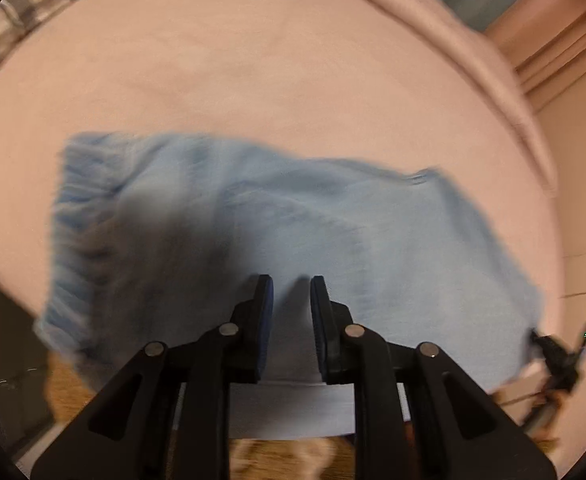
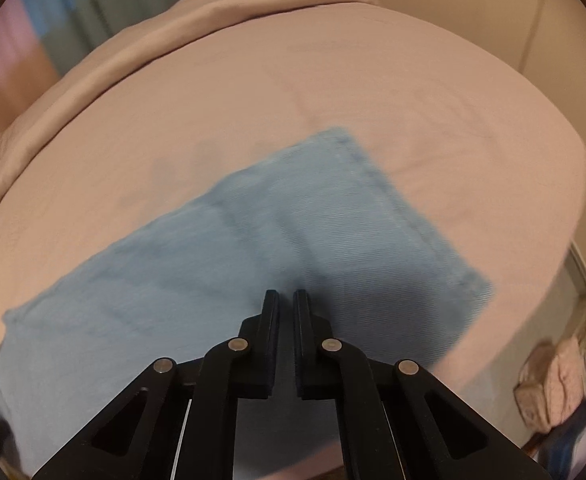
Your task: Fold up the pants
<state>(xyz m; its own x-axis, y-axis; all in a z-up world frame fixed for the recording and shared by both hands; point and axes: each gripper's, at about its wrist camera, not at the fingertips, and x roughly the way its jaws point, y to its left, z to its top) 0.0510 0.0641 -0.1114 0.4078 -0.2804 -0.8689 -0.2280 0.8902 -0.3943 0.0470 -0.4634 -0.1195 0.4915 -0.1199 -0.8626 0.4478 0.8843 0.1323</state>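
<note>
Light blue pants lie flat across a pink bed sheet. Their gathered waistband is at the left of the left wrist view. My left gripper hovers over the near edge of the pants. Its jaws stand a narrow gap apart, and nothing looks pinched between them. In the right wrist view the pants run diagonally, with the stitched hem at the right. My right gripper is over the middle of the cloth, shut and holding nothing. Both views are blurred.
A rolled pink blanket borders the far side of the bed. Plaid fabric lies at the far left corner. A blurred dark device shows beyond the pants at the right. A heap of pale things sits beside the bed.
</note>
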